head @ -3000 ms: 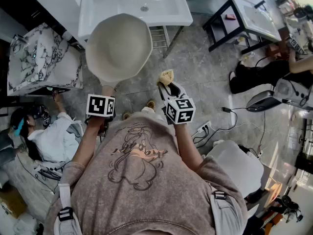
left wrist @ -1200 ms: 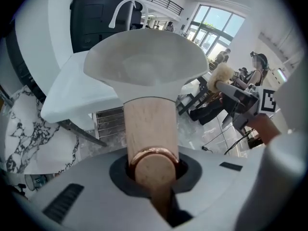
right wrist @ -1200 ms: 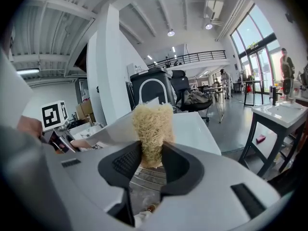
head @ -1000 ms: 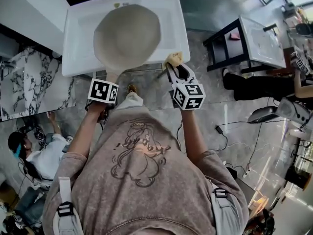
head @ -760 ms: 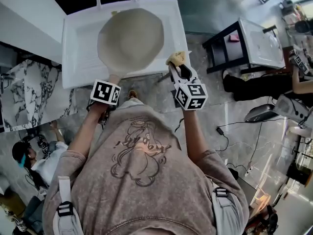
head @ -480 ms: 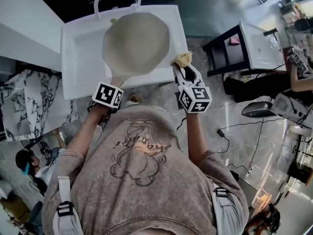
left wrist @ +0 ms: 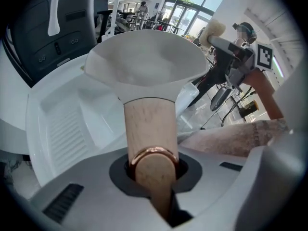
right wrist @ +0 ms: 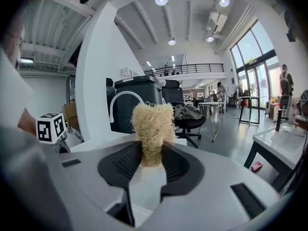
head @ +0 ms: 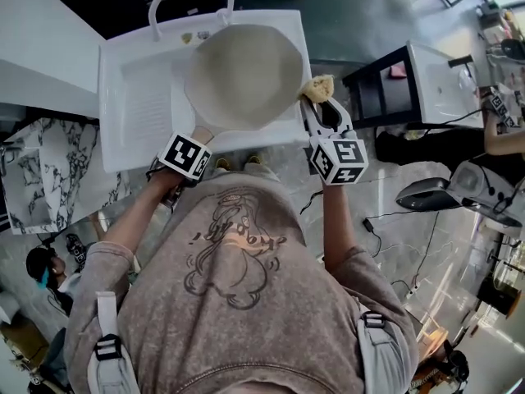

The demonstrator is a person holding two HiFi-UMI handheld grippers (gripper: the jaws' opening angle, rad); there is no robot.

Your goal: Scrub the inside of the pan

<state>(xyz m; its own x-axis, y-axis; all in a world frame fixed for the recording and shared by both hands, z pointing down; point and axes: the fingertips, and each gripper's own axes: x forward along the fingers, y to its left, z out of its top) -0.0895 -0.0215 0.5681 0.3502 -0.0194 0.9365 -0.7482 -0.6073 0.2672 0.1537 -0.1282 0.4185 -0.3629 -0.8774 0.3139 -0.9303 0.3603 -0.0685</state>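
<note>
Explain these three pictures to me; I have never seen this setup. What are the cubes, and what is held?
No robot here: a person wears a downward-looking head camera and carries a two-jaw gripper in each hand; the black-and-white marker cubes are parts of those grippers. The other two pictures come from cameras riding on each gripper, looking along its jaws. The left gripper is shut on the pale wooden handle of a cream round pan, held over a white sink basin with an arched white tap. The right gripper is shut on a yellowish fibrous scrubber, which sits beside the pan's rim, not inside it.
</note>
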